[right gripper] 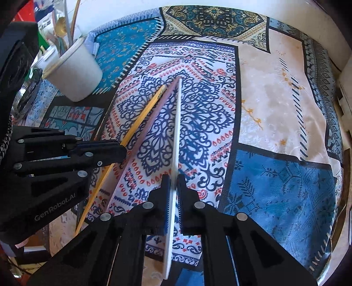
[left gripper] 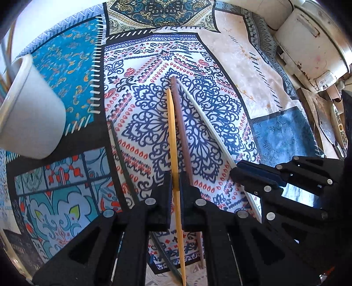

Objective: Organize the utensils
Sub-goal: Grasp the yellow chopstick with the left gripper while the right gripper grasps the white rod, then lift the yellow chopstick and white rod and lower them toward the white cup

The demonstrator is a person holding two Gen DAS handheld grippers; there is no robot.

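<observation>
My left gripper (left gripper: pixel 175 182) is shut on a yellow chopstick (left gripper: pixel 172 132); the same stick shows in the right wrist view (right gripper: pixel 140 116). My right gripper (right gripper: pixel 175 184) is shut on a white chopstick (right gripper: pixel 178 123), which also shows in the left wrist view (left gripper: pixel 204 118). A brown chopstick (left gripper: pixel 181 127) lies on the patterned cloth between the two, also seen from the right wrist (right gripper: pixel 154 114). A dark green stick (left gripper: pixel 123 158) lies to the left of them. A white cup (left gripper: pixel 28 110) holding several utensils stands at the left (right gripper: pixel 74 70).
A patchwork tablecloth (left gripper: pixel 253 72) covers the table. A white appliance (left gripper: pixel 312 44) stands at the far right edge. Clutter and packets (right gripper: pixel 48 19) sit behind the cup.
</observation>
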